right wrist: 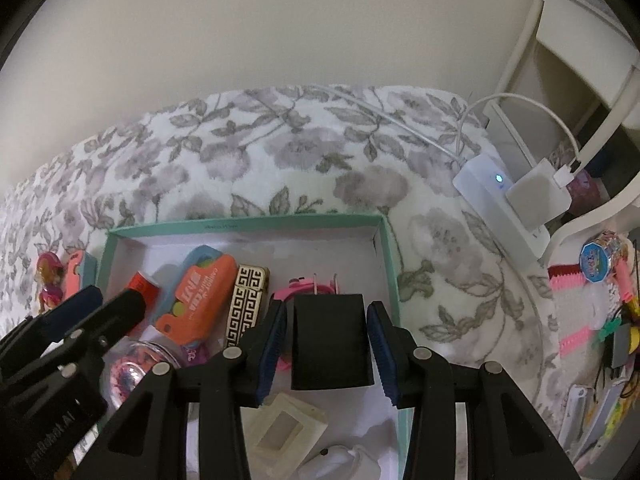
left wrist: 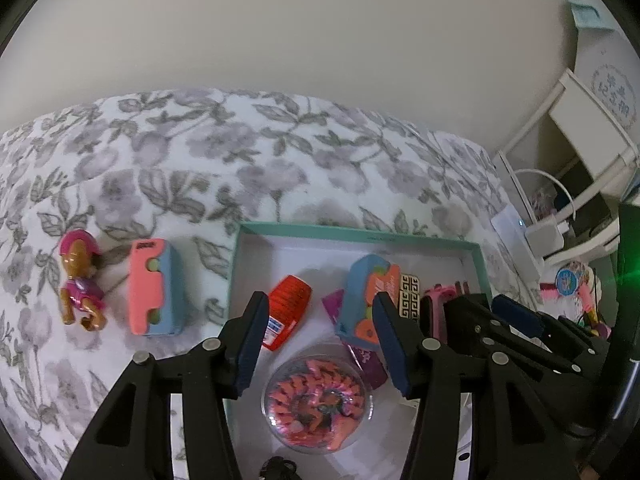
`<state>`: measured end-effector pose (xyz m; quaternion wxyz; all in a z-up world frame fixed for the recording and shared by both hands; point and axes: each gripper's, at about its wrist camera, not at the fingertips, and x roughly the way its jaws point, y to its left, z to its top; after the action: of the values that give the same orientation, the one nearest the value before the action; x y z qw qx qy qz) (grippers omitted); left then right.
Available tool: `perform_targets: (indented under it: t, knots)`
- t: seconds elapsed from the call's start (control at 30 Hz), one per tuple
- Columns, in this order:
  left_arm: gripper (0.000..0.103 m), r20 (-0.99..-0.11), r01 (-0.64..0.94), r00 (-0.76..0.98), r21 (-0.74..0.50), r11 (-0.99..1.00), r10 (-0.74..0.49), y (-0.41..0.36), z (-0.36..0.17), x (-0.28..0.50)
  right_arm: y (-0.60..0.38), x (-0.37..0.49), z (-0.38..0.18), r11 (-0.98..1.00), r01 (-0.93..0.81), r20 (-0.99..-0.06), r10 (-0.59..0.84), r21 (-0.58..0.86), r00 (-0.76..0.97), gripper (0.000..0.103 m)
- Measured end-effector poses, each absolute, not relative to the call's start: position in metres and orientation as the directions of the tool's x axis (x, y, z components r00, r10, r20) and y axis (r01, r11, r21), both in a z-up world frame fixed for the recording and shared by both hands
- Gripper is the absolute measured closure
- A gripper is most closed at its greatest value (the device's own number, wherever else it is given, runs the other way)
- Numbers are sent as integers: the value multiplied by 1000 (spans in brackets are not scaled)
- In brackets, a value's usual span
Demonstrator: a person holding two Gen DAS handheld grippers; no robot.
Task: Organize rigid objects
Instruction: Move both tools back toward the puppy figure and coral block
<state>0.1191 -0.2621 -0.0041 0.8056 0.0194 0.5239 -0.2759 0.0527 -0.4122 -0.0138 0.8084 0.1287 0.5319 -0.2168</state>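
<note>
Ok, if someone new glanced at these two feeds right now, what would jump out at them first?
Probably the black plug adapter clamped in the right tool, prongs up, over the teal box full of bright toys. Next, the clear dome of pink-orange pieces below the open left tool. Then the pink pup figure and pink-and-blue case, outside the box on the floral blanket.

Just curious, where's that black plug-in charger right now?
The black charger sits between the right gripper fingers, held over the teal tray, just before the pink watch.

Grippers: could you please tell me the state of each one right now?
Left gripper: open, holding nothing.
Right gripper: shut on black charger.
</note>
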Motion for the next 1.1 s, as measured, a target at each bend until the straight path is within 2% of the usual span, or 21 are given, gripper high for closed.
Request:
perform_targets:
  t: [0.07,0.37,0.47,0.63,0.77,0.9,1.0,1.03,1.1]
  knots:
    - [35,-854,452,311,-255,855,-418,-257,-1,122,-411,53,-10,873,487,-912,-214,-19,349,52]
    - [34,-872,379,373,-171,910,-319,-240,-4,133,-406,57,-3,879,477,-902,-208,-3,378,38]
    - [14,-876,345,395,-138,929,-277,-232,-7,139,-404,58,-2,880,475,-896,-213,-3,390,28]
    - [14,-876,299,418,-119,947,-242,-215,-9,148,-405,59,0,877,478,-884,-186,47,429,24]
    - [14,-880,269,426,-97,958,-209,-206,-11,153,-404,59,2,874,484,-874,-199,47,444,11]
    - [14,-884,243,423,-99,965,-197,-197,-13,158,-405,59,3,870,489,-864,-202,57,461,10]
    - [13,-884,229,427,-97,969,-189,-192,-13,161,-403,59,4,874,483,-859,-211,48,467,3]
    - [13,-884,224,429,-95,970,-186,-190,-13,161,-401,59,4,876,479,-856,-213,46,471,2]
    - [1,-883,212,435,-91,973,-177,-186,-13,163,-399,60,4,880,473,-851,-214,45,479,2]
